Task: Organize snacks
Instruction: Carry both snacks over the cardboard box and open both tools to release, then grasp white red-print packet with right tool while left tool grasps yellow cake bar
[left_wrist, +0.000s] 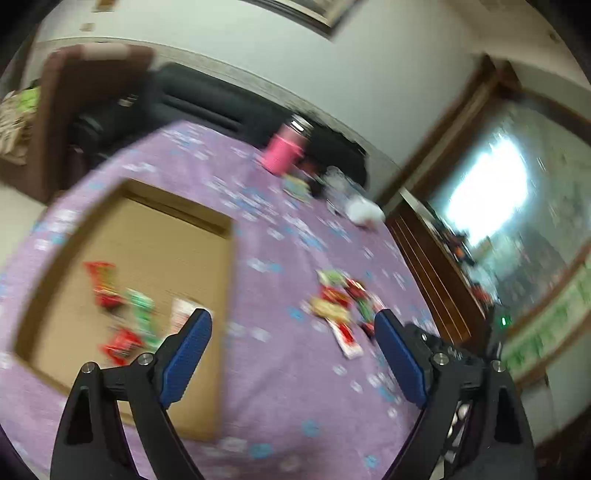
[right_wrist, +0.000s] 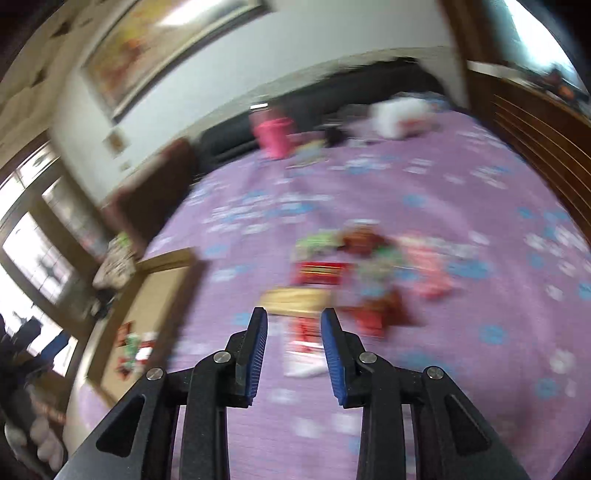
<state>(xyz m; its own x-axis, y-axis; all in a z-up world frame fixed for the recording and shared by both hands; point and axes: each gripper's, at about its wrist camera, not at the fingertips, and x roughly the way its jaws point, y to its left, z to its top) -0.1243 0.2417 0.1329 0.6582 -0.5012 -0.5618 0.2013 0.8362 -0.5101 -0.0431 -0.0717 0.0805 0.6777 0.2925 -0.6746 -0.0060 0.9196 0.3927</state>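
A flat cardboard box (left_wrist: 147, 240) lies on the purple flowered cloth (left_wrist: 280, 369) at the left, with several red and green snack packets (left_wrist: 122, 310) inside. A loose pile of snack packets (left_wrist: 340, 306) lies on the cloth to its right. My left gripper (left_wrist: 291, 315) hovers between box and pile, open wide with nothing between its fingers. In the right wrist view the pile (right_wrist: 354, 266) lies just ahead of my right gripper (right_wrist: 294, 313). Its jaws stand partly apart and hold nothing; a red and white packet (right_wrist: 304, 347) lies on the cloth below the gap. The box (right_wrist: 162, 280) is at the left there.
A pink cup (left_wrist: 282, 151) and a white bundle (left_wrist: 364, 212) sit at the far edge of the cloth. A brown wooden slatted panel (left_wrist: 432, 273) borders the right side. A dark sofa (left_wrist: 207, 99) stands behind. Both views are blurred.
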